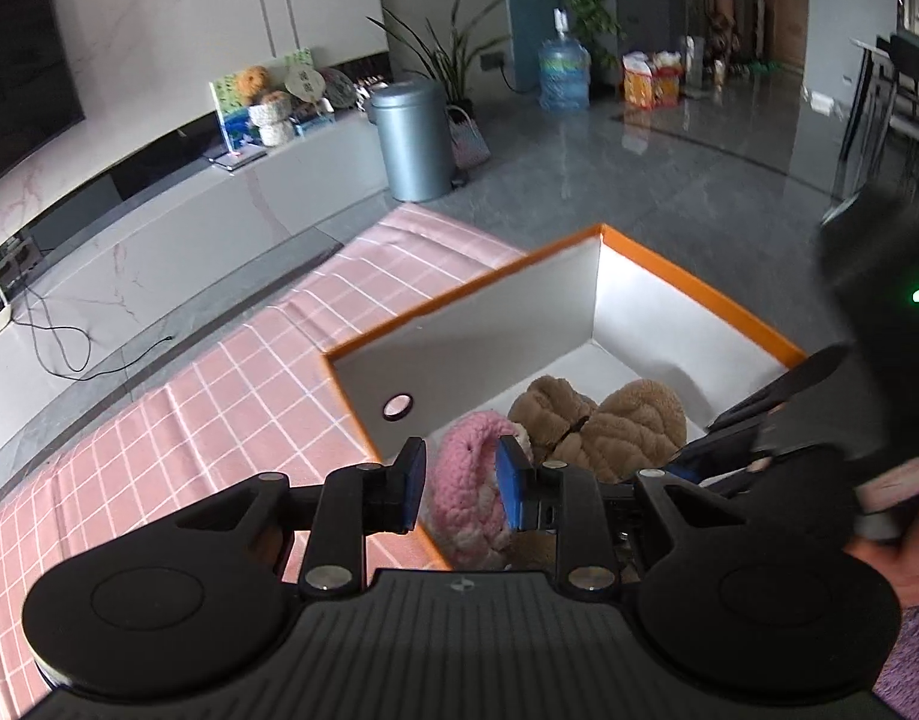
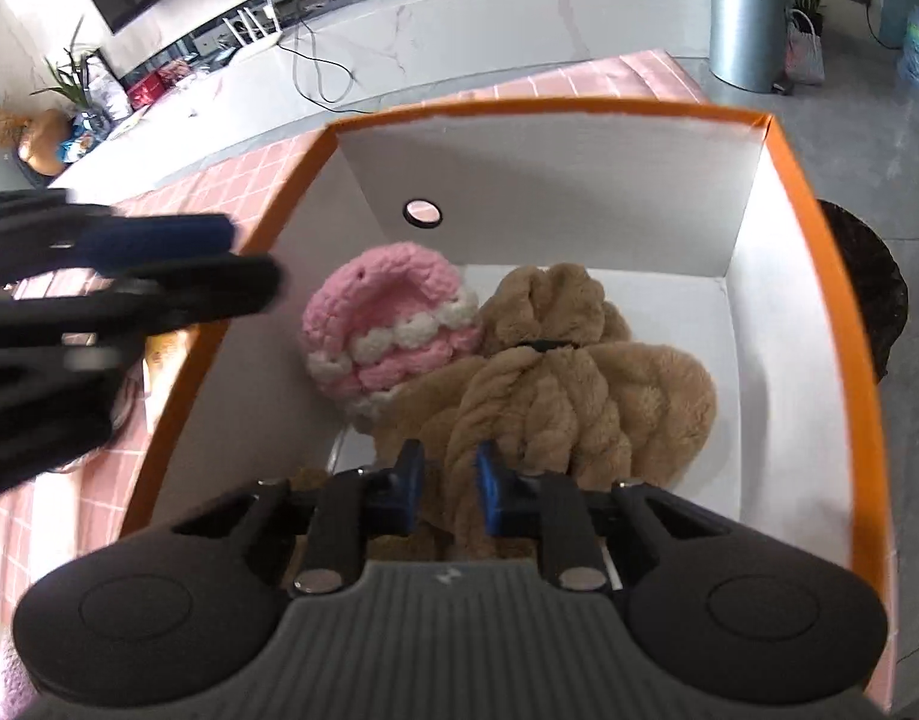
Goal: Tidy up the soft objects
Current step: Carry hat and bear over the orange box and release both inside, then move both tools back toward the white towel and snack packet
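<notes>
daylight, soft | floor (image 1: 669,138) glare | fisheye-bent edges | slight motion blur

Box (image 2: 831,312) open on top; far half bare. Pink knit (image 2: 387,330) & tan plush (image 2: 579,396) crowd near end; orange walls hem sides.

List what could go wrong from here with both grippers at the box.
1. The right gripper has tan plush between its open fingers; lifting out may snag it and drag it from the box.
2. The left gripper hangs over the box's orange rim near the pink knit toy; a low sweep could knock the box.
3. The grippers are close together and could collide.
</notes>
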`<state>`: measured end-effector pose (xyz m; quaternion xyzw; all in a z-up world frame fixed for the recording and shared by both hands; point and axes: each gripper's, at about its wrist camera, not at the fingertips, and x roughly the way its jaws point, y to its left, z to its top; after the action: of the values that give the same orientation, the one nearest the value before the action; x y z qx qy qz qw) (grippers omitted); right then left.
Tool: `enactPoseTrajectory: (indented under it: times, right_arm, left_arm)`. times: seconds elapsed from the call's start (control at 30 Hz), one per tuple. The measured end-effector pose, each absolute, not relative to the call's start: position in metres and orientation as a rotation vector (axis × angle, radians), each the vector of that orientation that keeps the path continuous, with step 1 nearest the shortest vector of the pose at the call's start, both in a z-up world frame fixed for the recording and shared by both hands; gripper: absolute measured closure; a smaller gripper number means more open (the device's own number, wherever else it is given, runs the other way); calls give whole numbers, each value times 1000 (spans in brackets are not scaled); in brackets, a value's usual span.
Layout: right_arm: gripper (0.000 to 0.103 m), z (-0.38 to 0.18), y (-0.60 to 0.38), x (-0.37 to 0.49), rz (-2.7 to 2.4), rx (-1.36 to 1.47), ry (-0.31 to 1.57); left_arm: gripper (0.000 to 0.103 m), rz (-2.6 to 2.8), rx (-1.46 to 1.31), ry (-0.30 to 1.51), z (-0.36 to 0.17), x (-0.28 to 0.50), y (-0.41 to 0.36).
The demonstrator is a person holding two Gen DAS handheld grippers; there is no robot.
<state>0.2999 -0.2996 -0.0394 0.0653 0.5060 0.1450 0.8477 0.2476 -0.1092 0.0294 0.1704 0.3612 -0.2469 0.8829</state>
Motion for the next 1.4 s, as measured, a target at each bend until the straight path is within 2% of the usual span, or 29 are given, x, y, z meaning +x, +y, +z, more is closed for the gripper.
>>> enactPoseTrajectory:
  times: [0.2,0.37,0.43,0.53,0.77,0.83,0.9,0.97,1.13,1.2,1.33,1.4]
  right_arm:
    - [85,-38,-288,298,287,99,1060]
    - [81,-24,-283,287,270,63,1019]
    - [72,-16,-279,280,262,40,996]
    - [65,-5,-276,268,257,26,966]
    - [48,22,-270,224,250,23,819]
    - [37,28,-265,209,258,28,762]
    - [33,32,-258,194,272,44,708]
    - [31,35,-248,178,288,54,663]
    - [29,42,-213,139,347,25,556]
    - [24,42,-199,127,374,5,522]
    - [20,33,-174,107,397,-24,475]
    - [19,25,-163,101,403,-32,475]
  left_arm:
    - [71,-504,290,736,40,239,-94]
    - [71,-518,252,723,45,231,-89]
    - [71,-524,241,719,47,226,-87]
    - [71,-524,221,710,49,218,-84]
    - [62,-520,101,664,55,189,-59]
    - [58,-501,45,651,55,179,-44]
    - [54,-478,-13,635,56,169,-29]
    - [50,-445,-51,615,54,158,-14]
    - [46,-348,-113,569,47,125,16]
    - [44,-319,-139,569,42,115,27]
    - [32,-240,-191,550,27,93,50]
    - [32,-206,-199,544,21,86,57]
